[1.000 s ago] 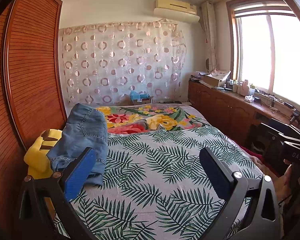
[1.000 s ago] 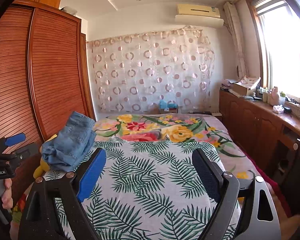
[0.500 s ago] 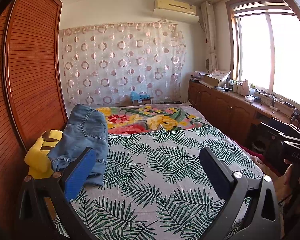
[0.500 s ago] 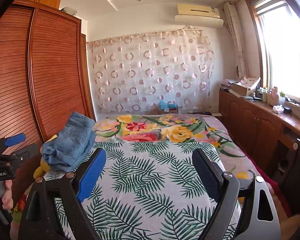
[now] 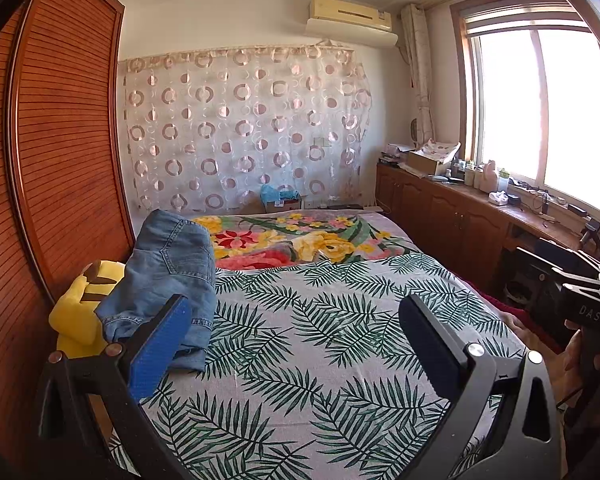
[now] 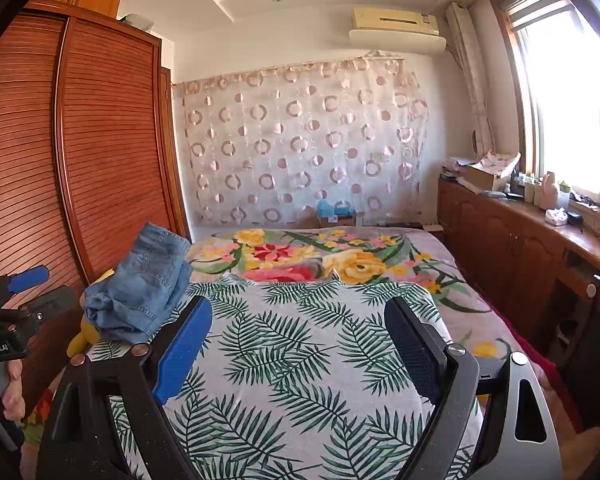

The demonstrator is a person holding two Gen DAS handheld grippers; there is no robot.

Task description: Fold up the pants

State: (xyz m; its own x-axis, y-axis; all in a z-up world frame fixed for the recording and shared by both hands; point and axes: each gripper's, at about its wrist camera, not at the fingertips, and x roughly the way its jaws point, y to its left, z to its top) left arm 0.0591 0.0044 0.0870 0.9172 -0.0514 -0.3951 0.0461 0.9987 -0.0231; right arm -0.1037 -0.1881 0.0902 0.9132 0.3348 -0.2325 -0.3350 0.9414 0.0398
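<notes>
Blue denim pants (image 5: 172, 272) lie bunched on the left side of the bed, draped over a yellow plush toy (image 5: 82, 308). In the right wrist view the pants (image 6: 140, 292) sit left of my blue finger pad. My left gripper (image 5: 292, 344) hovers open over the leaf-print sheet, its left pad just in front of the pants' hem without touching. My right gripper (image 6: 296, 344) is open too, with nothing between its fingers. The left gripper's body, held by a hand, shows at the right wrist view's left edge (image 6: 8, 320).
The bed (image 5: 340, 360) has a leaf-print sheet in front and a floral blanket (image 5: 292, 240) behind. A slatted wooden wardrobe (image 5: 60, 160) runs along the left. A wooden counter (image 5: 480, 208) with clutter stands under the window on the right. A circle-patterned curtain hangs behind.
</notes>
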